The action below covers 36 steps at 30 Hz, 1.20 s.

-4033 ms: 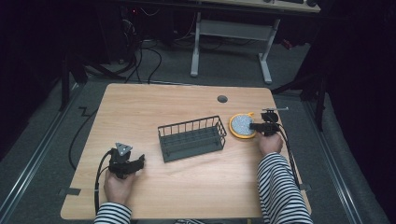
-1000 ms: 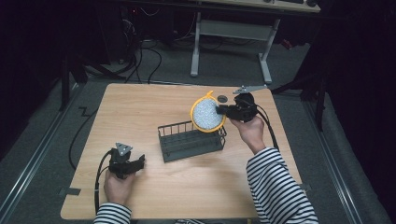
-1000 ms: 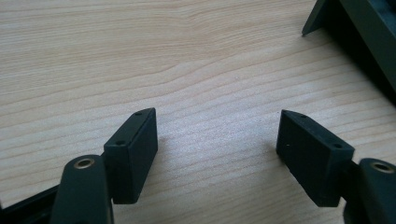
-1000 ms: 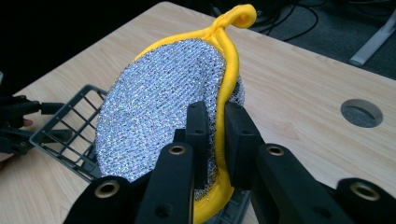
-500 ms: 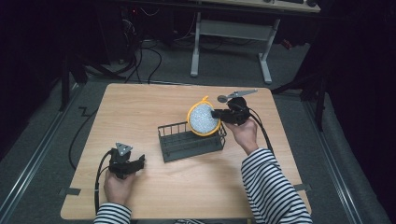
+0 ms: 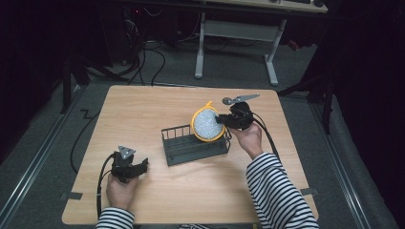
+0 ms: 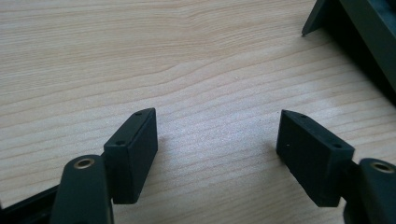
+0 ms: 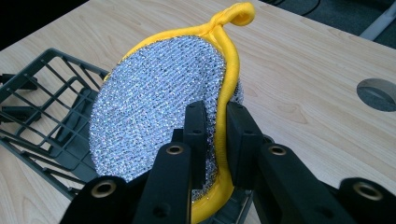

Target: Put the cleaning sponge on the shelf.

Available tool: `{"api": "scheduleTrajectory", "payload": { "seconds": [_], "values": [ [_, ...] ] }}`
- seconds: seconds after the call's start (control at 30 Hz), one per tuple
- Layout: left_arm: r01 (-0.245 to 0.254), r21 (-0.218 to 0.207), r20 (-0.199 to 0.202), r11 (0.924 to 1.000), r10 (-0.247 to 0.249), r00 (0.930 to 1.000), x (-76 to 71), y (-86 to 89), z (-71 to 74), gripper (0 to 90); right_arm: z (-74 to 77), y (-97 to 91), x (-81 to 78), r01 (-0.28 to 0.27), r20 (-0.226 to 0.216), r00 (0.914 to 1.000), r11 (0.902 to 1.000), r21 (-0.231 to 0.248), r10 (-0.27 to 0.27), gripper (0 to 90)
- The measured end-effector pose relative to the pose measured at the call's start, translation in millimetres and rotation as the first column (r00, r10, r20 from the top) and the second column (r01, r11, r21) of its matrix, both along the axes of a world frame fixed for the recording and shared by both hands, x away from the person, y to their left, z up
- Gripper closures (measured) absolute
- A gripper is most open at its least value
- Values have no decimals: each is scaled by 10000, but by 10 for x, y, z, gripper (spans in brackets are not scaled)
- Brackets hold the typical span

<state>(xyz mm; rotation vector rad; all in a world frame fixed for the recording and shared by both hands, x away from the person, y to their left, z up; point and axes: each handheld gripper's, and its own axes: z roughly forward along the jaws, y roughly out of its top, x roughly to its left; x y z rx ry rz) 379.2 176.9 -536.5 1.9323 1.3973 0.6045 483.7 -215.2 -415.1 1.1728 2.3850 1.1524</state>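
Upright, the scouring pad [image 8: 159, 112] sits pinched in the right claw [image 8: 215, 135].

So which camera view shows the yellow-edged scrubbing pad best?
The right gripper view: the pad is close, silver mesh and yellow rim clear, pinched by the right gripper. The high view shows it small, standing upright in the rack. The left gripper view gives the table.

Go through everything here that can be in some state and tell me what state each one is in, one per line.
Round silver mesh pad with yellow rim: held upright on edge, lowered into the rack's right end.
Dark wire rack: upright on the table, nothing else in it.
Right gripper: shut on the pad's yellow rim.
Left gripper: open, nothing between its fingers, low over the wooden table.
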Motion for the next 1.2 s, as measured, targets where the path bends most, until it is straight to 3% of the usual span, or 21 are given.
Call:
{"api": "scheduleTrajectory", "payload": {
  "seconds": [0.37, 1.0, 1.2],
  "values": [
    [1, 6, -1, 10000, -1, 10000, 0, 0, 0, 299, -60, -11, -21, -64, 33, 10000, 9999, -154, 65, 800],
    [-2, 4, -2, 10000, 2, 10000, 0, -1, 0, 299, -116, 28, -115, -575, 42, 9983, 9932, -1008, 582, 800],
    [30, 15, -3, 10000, -30, 10000, 1, 1, 1, 296, -166, 15, -118, -584, -184, 9982, 9945, -866, 570, 790]
  ]
}}
